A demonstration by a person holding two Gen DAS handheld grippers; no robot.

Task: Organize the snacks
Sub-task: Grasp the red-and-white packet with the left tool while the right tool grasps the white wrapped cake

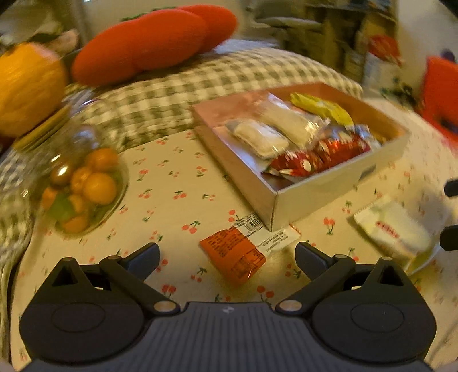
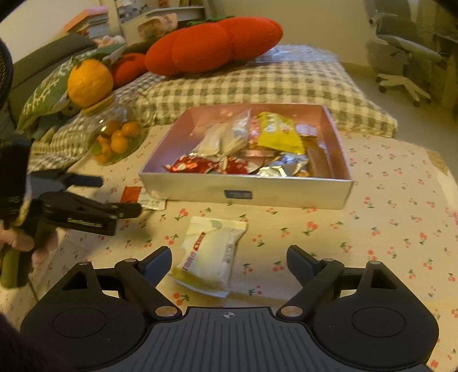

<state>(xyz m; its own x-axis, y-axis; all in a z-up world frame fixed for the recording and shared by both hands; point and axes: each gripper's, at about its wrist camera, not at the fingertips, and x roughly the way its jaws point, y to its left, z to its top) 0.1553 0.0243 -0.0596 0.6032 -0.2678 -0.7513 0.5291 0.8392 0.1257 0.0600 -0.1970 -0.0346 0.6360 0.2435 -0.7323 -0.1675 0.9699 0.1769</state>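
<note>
Cherry-print cloth point(image 2: 372, 229) — white packet point(image 2: 210, 251) between right tool's point(image 2: 229, 261) spread fingers.

Warm-lit bedroom, cream walls.
Checked bedding point(image 2: 257, 83) at twelve o'clock; office chair point(image 2: 406, 54) at two, bookshelf point(image 2: 160, 11) at eleven.

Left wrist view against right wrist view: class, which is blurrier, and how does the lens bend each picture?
Left wrist view: heavy motion smear over the snack box and fruit jar. Right wrist view: sharper, with only the left gripper streaked. Both: warm dim light, fisheye bowing of the cherry-print cloth.
</note>
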